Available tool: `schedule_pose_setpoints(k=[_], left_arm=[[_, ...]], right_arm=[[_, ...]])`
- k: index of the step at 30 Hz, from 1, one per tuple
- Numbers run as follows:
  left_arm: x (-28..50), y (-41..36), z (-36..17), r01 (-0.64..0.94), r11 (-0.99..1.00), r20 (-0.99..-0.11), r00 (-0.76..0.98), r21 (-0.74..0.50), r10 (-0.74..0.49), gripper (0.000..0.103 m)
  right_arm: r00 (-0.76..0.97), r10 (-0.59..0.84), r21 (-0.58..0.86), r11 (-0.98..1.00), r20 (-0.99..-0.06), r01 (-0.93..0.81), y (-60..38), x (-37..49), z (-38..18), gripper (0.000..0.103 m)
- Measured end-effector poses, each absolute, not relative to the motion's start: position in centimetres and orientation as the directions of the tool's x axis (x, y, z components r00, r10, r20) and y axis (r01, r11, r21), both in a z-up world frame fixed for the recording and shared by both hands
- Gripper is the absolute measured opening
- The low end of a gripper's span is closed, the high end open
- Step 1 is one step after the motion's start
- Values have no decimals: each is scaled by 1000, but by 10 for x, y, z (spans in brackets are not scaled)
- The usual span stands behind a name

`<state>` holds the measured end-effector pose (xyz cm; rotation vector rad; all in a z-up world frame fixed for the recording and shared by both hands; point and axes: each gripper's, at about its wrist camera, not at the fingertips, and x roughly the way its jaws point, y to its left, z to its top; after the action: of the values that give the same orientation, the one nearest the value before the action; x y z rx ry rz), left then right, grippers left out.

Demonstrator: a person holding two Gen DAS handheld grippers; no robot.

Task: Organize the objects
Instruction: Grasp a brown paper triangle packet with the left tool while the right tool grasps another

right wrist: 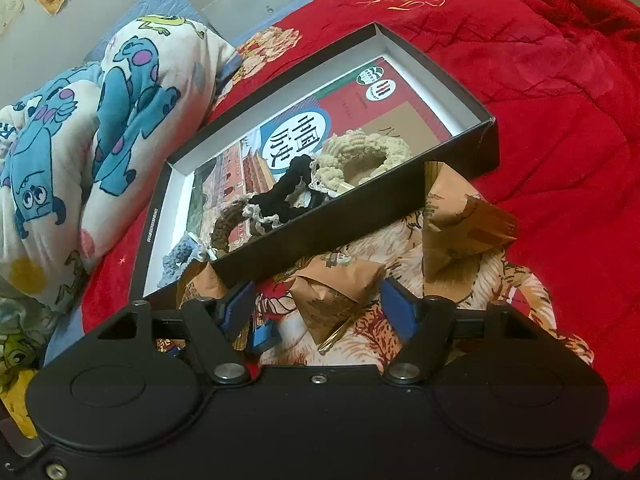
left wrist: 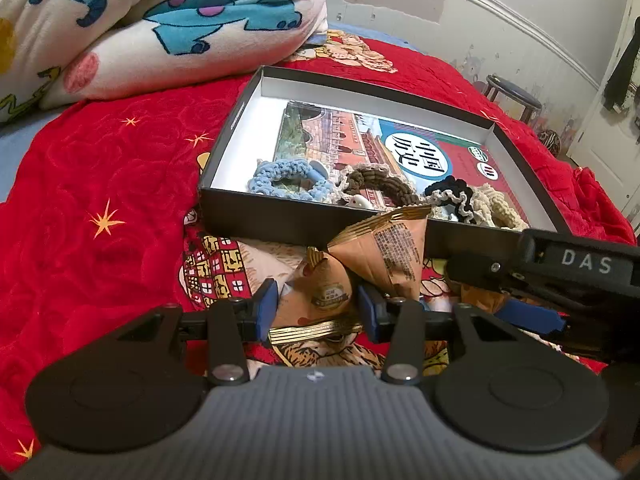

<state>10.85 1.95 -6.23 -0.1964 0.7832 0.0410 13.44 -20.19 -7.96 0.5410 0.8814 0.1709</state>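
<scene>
A shallow black box [left wrist: 280, 220] [right wrist: 486, 136] lies on the red bedspread, holding a book [left wrist: 360, 136] [right wrist: 256, 160] and several crocheted scrunchies: blue [left wrist: 280, 180], brown [left wrist: 380, 186], black [right wrist: 288, 192] and cream [right wrist: 360, 152]. Orange pyramid snack packets lie in front of the box. My left gripper [left wrist: 318, 312] is open, its blue pads on either side of one packet [left wrist: 320, 292]; another packet [left wrist: 384, 252] leans on the box wall. My right gripper [right wrist: 320, 304] is open around a packet [right wrist: 332, 296]; one more packet [right wrist: 460, 220] lies to its right. The right gripper also shows in the left wrist view [left wrist: 532, 312].
A folded cartoon-print blanket [left wrist: 140, 28] [right wrist: 80, 140] lies beyond the box on the left. A stool [left wrist: 512, 96] stands beside the bed near a white door [left wrist: 616, 120]. The red bedspread [right wrist: 560, 100] stretches to the right.
</scene>
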Motion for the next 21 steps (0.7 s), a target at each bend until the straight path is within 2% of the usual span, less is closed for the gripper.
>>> schedule_pose_setpoints(k=[2,8,9,21], left_arm=[[108,19,-62,-110,981,-704,709,-159,-34,47],[108,19,-61,-109,981,-704,709,-159,-35,46],[108,19,-61,-109,981,-704,709,-160,-36,46],[107,21,-60,-114,980,-704,710,-160,-32,45]], right_arm=[[636,348,514,853,-689,90,-204,135,-81,51],[643,343,513,853,-684,92,-204,136,-82,45],[645,341,511,855,-684,91,-203,136,-82,37],[636,362,510,858,-681,58,-197,134,-81,33]])
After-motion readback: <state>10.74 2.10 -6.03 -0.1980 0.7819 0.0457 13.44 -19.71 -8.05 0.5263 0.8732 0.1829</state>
